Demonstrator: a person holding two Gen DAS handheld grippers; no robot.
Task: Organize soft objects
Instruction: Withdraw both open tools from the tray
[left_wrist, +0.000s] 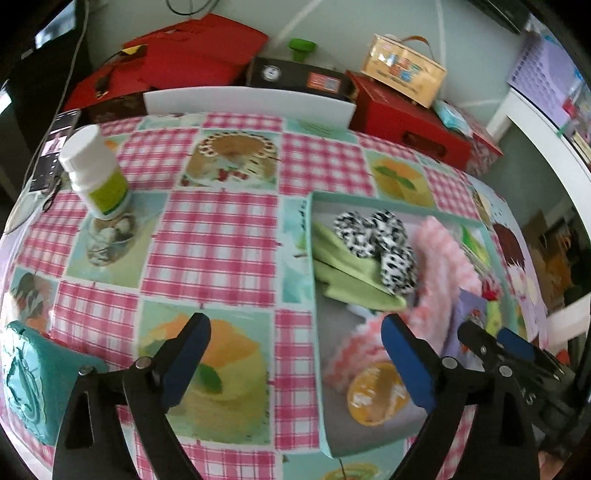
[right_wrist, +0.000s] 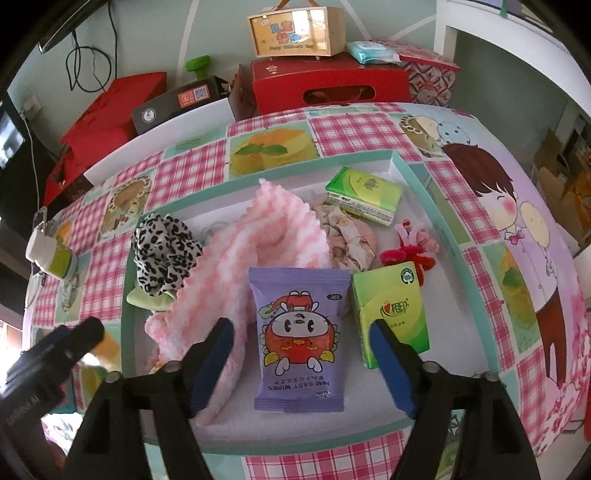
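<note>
My right gripper (right_wrist: 301, 363) stands wide and empty over the purple mini baby wipes packet (right_wrist: 300, 341), which lies flat in the shallow teal-rimmed tray (right_wrist: 127, 295); closing here may skid off the slick film. My left gripper (left_wrist: 295, 363), equally wide, holds nothing. Beyond, the pink-and-white knitted cloth (right_wrist: 273, 229) could snag a finger and drag the black-and-white leopard-print scrunchie (right_wrist: 166, 253) out.

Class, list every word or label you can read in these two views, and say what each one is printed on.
"MINI BABY WIPES": purple wipes packet, printed upside down in the right wrist view.
"100%": round mark on the near green tissue pack.
Not readable: the brand characters on both green packs, the wooden box lettering, the white bottle label.
</note>
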